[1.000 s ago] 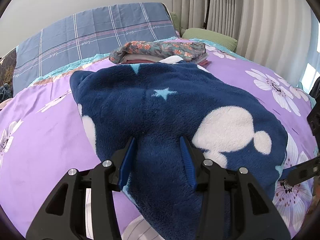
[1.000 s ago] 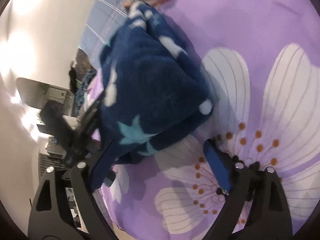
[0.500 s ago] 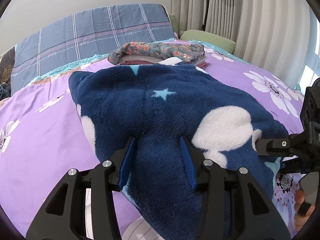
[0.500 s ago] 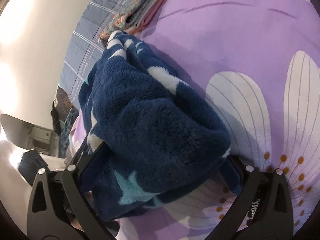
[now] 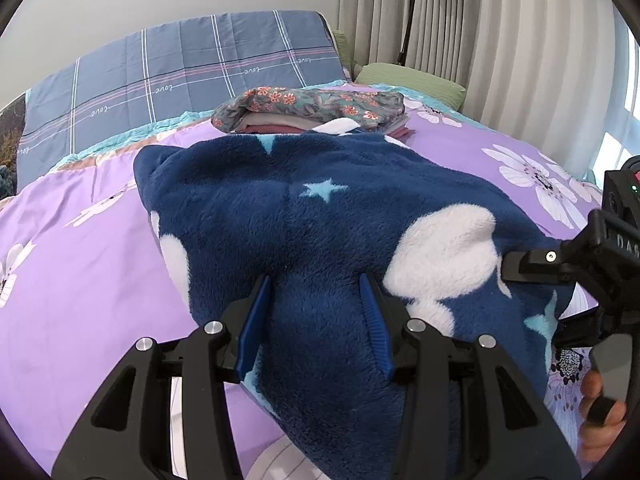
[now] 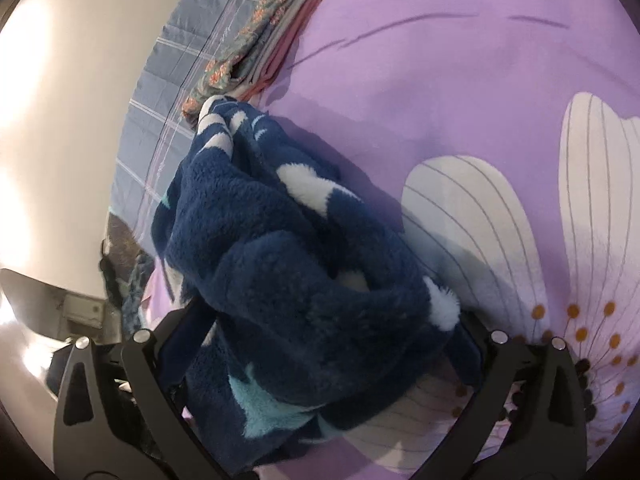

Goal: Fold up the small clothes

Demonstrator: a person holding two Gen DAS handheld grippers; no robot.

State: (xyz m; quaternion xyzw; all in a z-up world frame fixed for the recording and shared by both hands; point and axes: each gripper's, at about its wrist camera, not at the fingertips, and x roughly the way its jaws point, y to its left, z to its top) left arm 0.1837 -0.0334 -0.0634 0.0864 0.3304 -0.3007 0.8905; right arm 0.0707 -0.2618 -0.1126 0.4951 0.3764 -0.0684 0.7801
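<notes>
A navy fleece garment (image 5: pixel 304 220) with white patches and pale blue stars lies on the purple flowered bedsheet (image 5: pixel 80 272). My left gripper (image 5: pixel 316 320) is shut on a thick fold of its near edge. My right gripper (image 6: pixel 320 344) stands wide, its jaws either side of the garment's bunched right end (image 6: pixel 304 292), fleece filling the gap. The right gripper also shows at the right edge of the left wrist view (image 5: pixel 560 264).
A stack of folded clothes (image 5: pixel 312 108) with a floral piece on top sits beyond the garment. A blue plaid quilt (image 5: pixel 180 68) and a green pillow (image 5: pixel 412 80) lie at the bed's head. Curtains (image 5: pixel 500 32) hang at right.
My right gripper has moved in from the bare sheet onto the garment's right end, which now sits between its jaws. My left gripper has kept its hold.
</notes>
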